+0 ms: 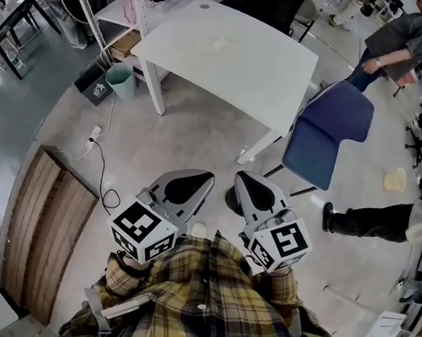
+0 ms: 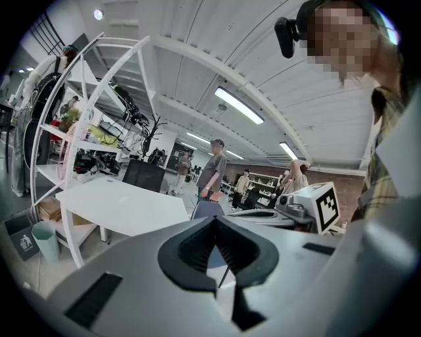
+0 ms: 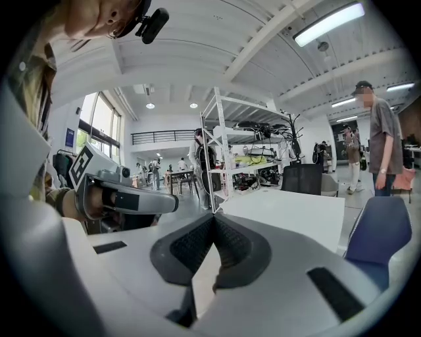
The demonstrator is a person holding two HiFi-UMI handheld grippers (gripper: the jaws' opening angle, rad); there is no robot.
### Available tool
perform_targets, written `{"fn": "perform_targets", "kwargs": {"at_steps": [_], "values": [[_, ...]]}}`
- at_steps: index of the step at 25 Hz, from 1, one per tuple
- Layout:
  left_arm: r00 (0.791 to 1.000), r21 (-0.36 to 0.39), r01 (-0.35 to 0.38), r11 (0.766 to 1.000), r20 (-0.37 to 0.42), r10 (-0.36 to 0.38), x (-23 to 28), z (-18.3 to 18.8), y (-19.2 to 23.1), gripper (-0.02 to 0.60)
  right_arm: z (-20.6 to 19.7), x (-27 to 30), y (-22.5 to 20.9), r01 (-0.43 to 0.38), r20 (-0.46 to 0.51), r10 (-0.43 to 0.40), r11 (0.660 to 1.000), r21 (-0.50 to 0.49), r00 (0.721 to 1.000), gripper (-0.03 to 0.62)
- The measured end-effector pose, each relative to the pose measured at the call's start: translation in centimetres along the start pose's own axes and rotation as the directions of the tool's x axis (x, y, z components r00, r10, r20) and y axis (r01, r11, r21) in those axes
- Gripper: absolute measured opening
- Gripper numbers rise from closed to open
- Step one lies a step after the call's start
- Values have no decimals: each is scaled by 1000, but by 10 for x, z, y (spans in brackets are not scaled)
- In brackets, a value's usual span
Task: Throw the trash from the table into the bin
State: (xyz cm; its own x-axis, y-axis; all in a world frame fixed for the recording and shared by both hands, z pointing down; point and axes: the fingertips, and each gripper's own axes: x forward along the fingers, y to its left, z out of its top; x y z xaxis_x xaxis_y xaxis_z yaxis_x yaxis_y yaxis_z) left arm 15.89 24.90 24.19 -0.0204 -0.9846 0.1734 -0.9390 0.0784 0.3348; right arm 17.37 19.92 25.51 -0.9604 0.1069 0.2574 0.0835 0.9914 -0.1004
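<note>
— Left gripper (image 2: pixel 214 222), right gripper (image 3: pixel 214 218): state?
— Shut tight, empty, side by side over the floor (image 1: pixel 199 130).
— Bin (image 1: pixel 121 79): location?
— Stands upright on the floor, near the white counter's (image 1: pixel 234 57) leg, well apart from both grippers.

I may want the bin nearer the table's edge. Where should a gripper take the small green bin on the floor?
Probably its top rim, from above on the near side: the green bin stands upright, mouth open, with a thin wall for jaws to pinch. A dark box and the table leg flank it.
</note>
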Motion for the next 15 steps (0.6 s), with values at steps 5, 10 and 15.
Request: {"fn": "perform_targets", "kwargs": {"at_steps": [5, 10, 15], "values": [[1000, 4, 23, 1000, -7, -23, 15, 19, 49, 9, 6, 47, -19, 23, -29, -23, 1000, 8, 999, -2], [999, 31, 36, 999, -1, -36, 23, 52, 114, 9, 28, 110, -33, 40, -29, -40, 999, 1, 999, -2], [999, 53, 49, 997, -7, -49, 25, 75, 181, 9, 48, 172, -48, 91, -4, -91, 996, 13, 996, -2]]}}
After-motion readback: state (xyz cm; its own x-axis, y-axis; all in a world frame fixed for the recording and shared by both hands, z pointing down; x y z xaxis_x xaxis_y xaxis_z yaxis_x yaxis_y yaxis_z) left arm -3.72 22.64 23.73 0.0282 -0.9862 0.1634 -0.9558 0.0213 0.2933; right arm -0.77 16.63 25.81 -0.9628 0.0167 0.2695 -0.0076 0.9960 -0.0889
